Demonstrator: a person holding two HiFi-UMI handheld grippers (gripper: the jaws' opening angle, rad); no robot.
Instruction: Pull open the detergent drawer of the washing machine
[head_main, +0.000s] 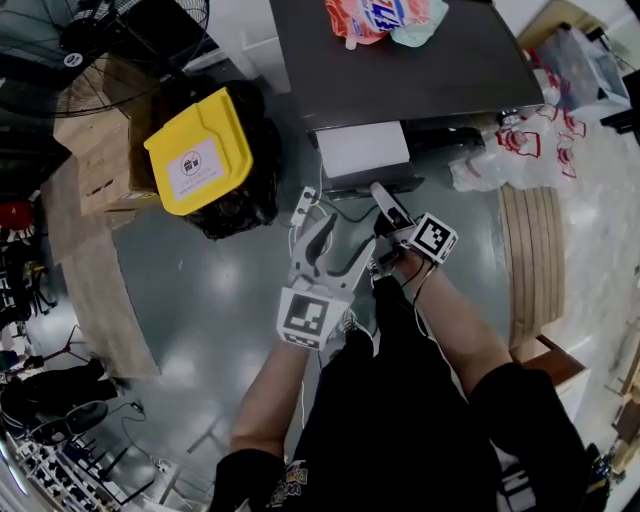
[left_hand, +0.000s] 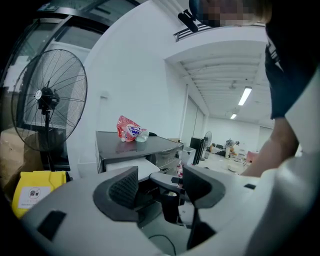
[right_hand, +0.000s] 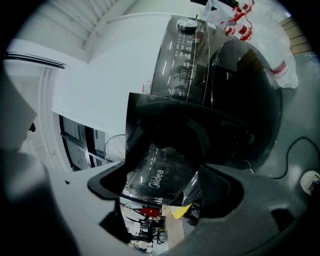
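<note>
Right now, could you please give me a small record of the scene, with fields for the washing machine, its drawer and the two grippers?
machine: dark grey washing machine, a red and blue bag on top
drawer: white detergent drawer, pulled partly out
right gripper: closed on the drawer's dark front
left gripper: open, empty, apart from the drawer
nearby: yellow bin lid, left of the machine in the head view

Grey floor (head_main: 200, 300) carries the washing machine (head_main: 450, 70), a yellow-lidded bin (head_main: 200, 150) just beside it, a fan (head_main: 60, 50) further off.
</note>
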